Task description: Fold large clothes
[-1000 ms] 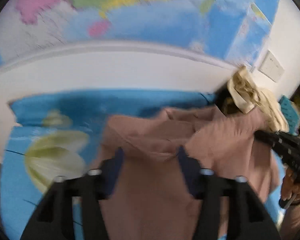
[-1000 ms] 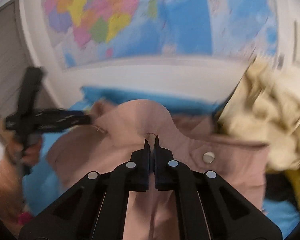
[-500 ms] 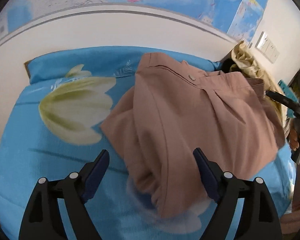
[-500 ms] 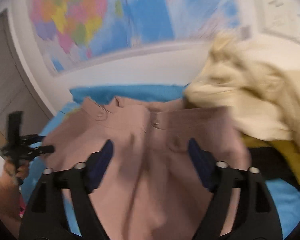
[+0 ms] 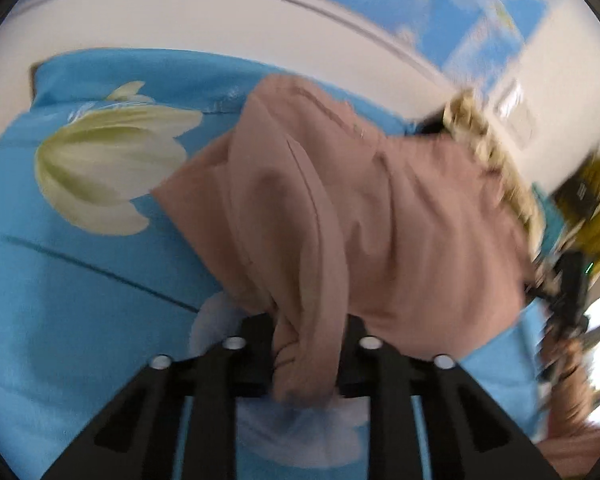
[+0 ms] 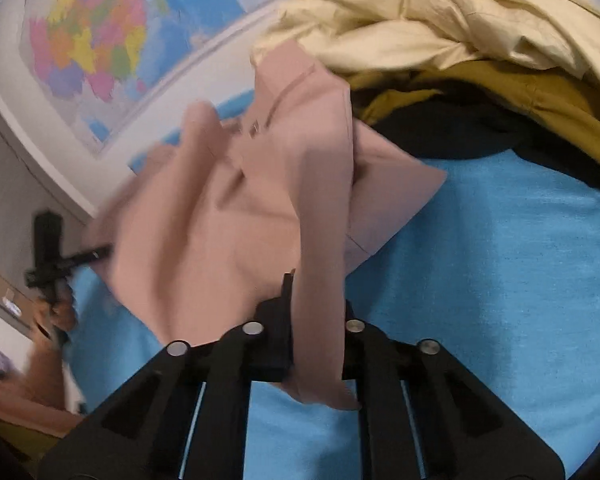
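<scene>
Pink garment bunched in left gripper, right gripper, both pinching it.

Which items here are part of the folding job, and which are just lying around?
In the job: pink garment, left tool and right tool, both clamped on it.
Lying about: cream garment, mustard garment, black garment, wall map, blue bedsheet.

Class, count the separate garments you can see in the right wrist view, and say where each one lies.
4: pink garment held in the right gripper; cream garment heaped at the top; mustard garment beneath it; black garment lowest, on the blue sheet. The pile may hide more.
</scene>
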`<action>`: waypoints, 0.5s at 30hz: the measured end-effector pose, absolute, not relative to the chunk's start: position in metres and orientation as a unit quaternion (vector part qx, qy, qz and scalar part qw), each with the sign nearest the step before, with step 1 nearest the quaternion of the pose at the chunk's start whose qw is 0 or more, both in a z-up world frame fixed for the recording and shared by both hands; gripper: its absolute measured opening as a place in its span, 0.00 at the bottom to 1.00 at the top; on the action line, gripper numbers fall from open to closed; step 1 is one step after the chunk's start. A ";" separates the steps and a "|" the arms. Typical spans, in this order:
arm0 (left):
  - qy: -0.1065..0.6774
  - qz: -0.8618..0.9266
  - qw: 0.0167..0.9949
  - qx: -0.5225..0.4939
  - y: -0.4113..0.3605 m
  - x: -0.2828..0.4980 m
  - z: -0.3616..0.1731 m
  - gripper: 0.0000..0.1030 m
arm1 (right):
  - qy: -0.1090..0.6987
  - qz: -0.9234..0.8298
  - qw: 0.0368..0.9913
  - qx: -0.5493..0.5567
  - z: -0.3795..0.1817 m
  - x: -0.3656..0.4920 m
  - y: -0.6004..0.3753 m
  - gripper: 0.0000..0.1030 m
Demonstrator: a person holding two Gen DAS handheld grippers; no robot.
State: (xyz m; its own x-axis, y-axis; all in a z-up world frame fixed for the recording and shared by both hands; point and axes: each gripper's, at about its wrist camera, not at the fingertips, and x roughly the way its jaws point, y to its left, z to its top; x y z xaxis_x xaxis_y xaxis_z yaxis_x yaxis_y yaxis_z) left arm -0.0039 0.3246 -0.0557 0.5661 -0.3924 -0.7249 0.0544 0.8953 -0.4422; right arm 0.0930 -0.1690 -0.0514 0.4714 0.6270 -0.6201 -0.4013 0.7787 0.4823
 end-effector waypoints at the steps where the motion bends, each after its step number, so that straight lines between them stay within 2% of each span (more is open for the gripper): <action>1: 0.443 -0.132 0.863 -0.205 0.331 -0.011 -0.048 0.13 | 0.402 0.315 0.846 0.157 -0.040 0.087 -0.176 0.06; 5: 0.427 -0.142 0.863 -0.230 0.343 -0.052 -0.017 0.13 | 0.345 0.365 0.847 0.176 0.013 0.034 -0.199 0.05; 7: 0.445 -0.146 0.855 -0.223 0.343 -0.069 -0.025 0.17 | 0.369 0.359 0.838 0.183 0.006 0.024 -0.209 0.06; 9: 0.490 -0.130 0.839 -0.200 0.338 -0.071 -0.049 0.23 | 0.430 0.319 0.831 0.154 -0.025 0.023 -0.210 0.12; 10: 0.509 -0.116 0.832 -0.188 0.336 -0.072 -0.060 0.32 | 0.464 0.298 0.823 0.136 -0.042 0.025 -0.209 0.19; 11: 0.514 -0.106 0.828 -0.197 0.339 -0.073 -0.067 0.39 | 0.482 0.276 0.822 0.124 -0.050 0.027 -0.216 0.37; 12: 0.504 -0.100 0.833 -0.207 0.345 -0.075 -0.063 0.49 | 0.488 0.245 0.831 0.107 -0.054 0.026 -0.220 0.46; 13: 0.490 -0.093 0.841 -0.208 0.349 -0.077 -0.056 0.53 | 0.479 0.235 0.839 0.107 -0.051 0.025 -0.224 0.61; 14: 0.469 -0.082 0.856 -0.200 0.352 -0.081 -0.046 0.55 | 0.462 0.229 0.849 0.114 -0.044 0.023 -0.230 0.64; 15: 0.439 -0.073 0.878 -0.178 0.350 -0.084 -0.029 0.61 | 0.435 0.226 0.864 0.115 -0.029 0.020 -0.235 0.64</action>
